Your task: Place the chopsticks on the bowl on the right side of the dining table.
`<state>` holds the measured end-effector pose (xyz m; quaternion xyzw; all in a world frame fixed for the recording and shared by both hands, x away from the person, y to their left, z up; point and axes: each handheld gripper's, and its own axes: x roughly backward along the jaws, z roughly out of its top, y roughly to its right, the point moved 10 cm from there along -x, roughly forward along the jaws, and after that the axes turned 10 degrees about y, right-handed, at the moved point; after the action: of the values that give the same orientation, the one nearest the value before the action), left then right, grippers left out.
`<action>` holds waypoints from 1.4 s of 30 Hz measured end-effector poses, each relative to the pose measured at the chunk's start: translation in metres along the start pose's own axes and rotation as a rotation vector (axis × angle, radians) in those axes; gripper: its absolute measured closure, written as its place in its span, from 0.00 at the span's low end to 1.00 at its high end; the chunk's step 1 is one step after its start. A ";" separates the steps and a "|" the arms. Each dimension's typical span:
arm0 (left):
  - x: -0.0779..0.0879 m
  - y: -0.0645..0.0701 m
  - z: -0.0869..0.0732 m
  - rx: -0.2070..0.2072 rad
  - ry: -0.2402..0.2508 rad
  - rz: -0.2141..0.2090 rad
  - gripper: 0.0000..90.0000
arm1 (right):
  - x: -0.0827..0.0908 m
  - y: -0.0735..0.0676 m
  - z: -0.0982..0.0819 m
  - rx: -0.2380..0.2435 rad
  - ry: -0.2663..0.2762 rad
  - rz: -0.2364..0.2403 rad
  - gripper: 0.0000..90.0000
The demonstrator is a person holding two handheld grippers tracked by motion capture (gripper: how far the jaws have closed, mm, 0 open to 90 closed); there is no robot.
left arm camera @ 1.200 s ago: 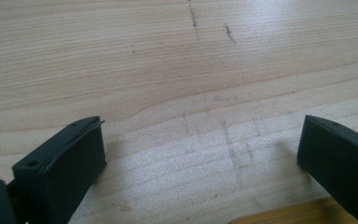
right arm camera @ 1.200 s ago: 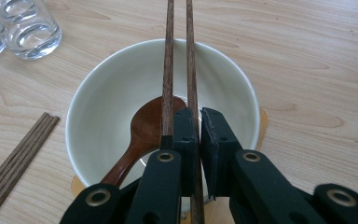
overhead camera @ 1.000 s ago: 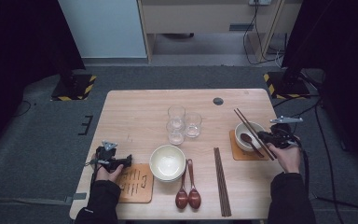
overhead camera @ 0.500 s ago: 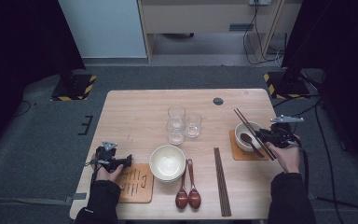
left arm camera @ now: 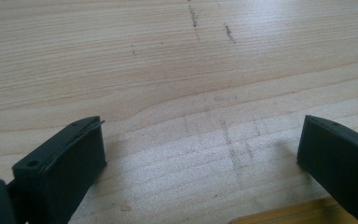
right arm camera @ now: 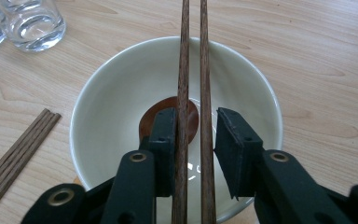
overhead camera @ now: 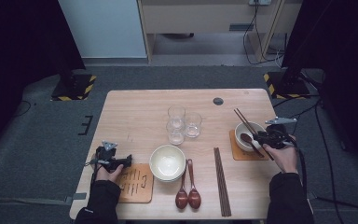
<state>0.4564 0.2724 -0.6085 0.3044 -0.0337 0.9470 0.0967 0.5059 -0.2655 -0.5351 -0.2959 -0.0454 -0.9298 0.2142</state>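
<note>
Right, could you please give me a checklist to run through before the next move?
1. Right gripper letting go: its jaws have just been opening, brown wooden chopsticks between them: ok.
2. Both pads free of the chopsticks: cannot tell.
3. Chopsticks resting across the cream ceramic bowl: ok.
4. Dark wooden spoon inside the bowl: ok.
5. Bowl on the orange-brown square coaster: ok.
6. Left gripper open over the pale wooden table: ok.

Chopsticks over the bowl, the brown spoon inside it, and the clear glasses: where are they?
Pair of brown wooden chopsticks (right arm camera: 192, 56), right gripper view, on the left stick.
Brown wooden spoon (right arm camera: 193, 114), right gripper view, its scoop.
Clear drinking glasses (overhead camera: 176, 116), high view, rear glass's rim.
</note>
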 end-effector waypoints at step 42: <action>0.000 0.000 0.000 0.000 0.000 0.000 0.00 | 0.038 -0.015 0.014 0.019 0.101 0.018 0.76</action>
<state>0.4564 0.2724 -0.6085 0.3043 -0.0336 0.9471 0.0967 0.4794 -0.2632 -0.5016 -0.2469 -0.0408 -0.9411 0.2275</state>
